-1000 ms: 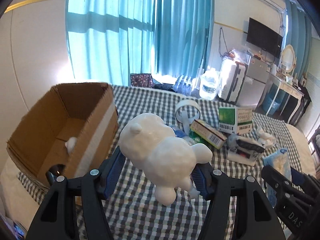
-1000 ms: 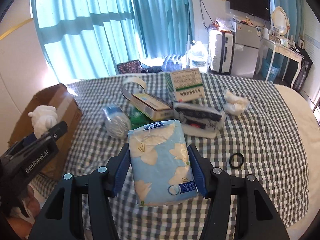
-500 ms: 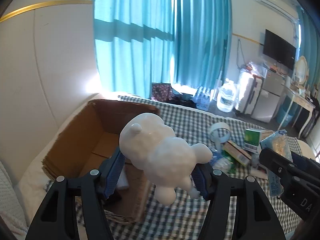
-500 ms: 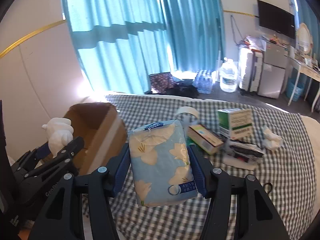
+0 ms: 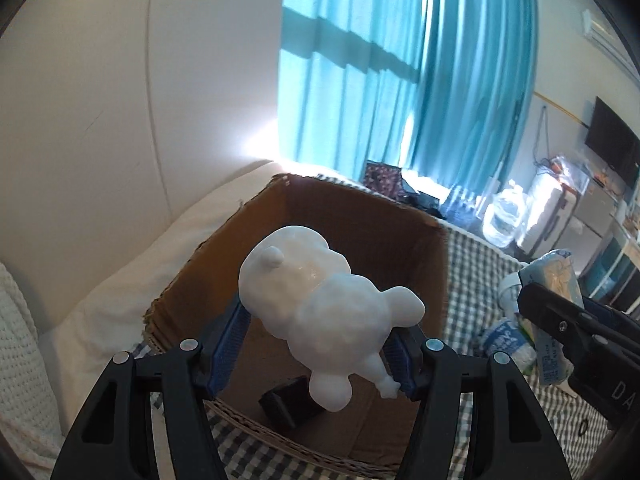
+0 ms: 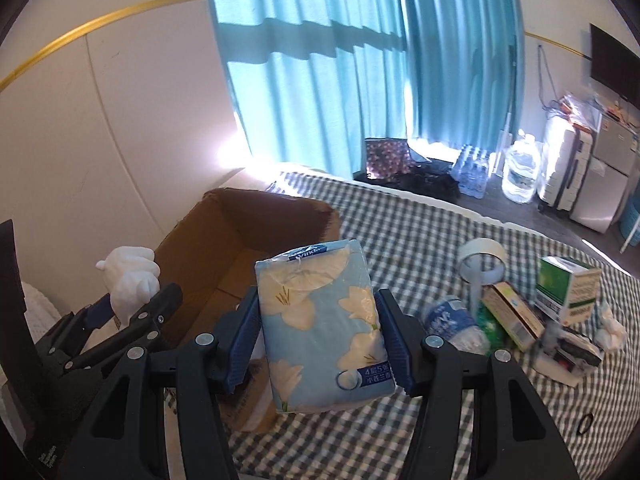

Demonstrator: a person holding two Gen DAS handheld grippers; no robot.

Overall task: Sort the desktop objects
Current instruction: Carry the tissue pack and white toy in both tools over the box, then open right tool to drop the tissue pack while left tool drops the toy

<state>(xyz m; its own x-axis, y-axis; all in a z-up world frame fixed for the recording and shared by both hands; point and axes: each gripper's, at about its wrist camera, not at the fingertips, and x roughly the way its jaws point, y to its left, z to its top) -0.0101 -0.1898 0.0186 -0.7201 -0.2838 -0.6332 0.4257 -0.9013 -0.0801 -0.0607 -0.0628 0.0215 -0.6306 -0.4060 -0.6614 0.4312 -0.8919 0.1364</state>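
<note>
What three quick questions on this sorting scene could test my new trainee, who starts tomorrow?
1. True or false: the left gripper holds the white bear-shaped figurine above the open brown cardboard box.
2. What does the right gripper hold?
A. green carton
B. blue flowered tissue pack
C. tape roll
3. Fill in: the cloth under the box is ____-patterned.

Key: 1 true; 2 B; 3 checked.

Right gripper (image 6: 320, 340) clamps tissue pack (image 6: 322, 326) — cardboard box (image 6: 240, 240) behind, left.
</note>
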